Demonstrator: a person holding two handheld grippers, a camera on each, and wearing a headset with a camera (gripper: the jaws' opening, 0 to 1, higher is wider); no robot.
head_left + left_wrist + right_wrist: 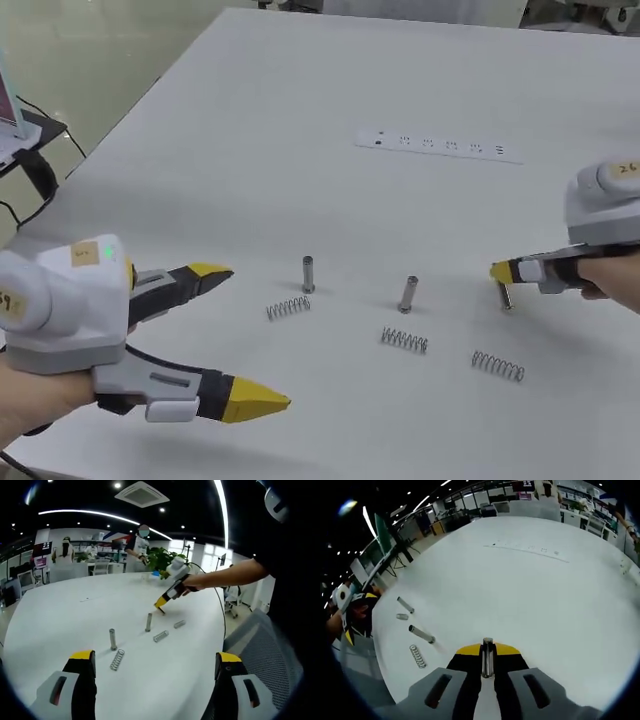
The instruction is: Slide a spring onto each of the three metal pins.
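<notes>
1. the right gripper (487, 649) is closed narrow on the third pin (487, 661), which stands upright between its yellow-tipped jaws in the right gripper view.
2. in the head view the right gripper (497, 271) reaches in from the right edge, held by a hand (610, 280). the third pin (506, 296) hangs just below its tips, down towards the white table (300, 120). i cannot tell whether the pin's foot touches the surface.
3. the left gripper (258, 336) is at the lower left of the head view, spread wide and holding nothing, its jaws pointing right over the table. in the left gripper view the left gripper (155, 656) frames the pins and springs between its two yellow tips.
4. the first pin (308, 274) stands upright on the table just beyond the left gripper's upper tip. the first spring (288, 307) lies flat just beside its base, on the near side.
5. the middle pin (408, 293) stands between the first pin and the third pin, leaning slightly. the middle spring (404, 340) lies flat near it, on the near side and apart from it.
6. the third spring (497, 365) lies flat on the table on the near side of the third pin, apart from it and from the right gripper.
7. a white power strip (440, 145) lies farther back on the table, well apart from the pins.
</notes>
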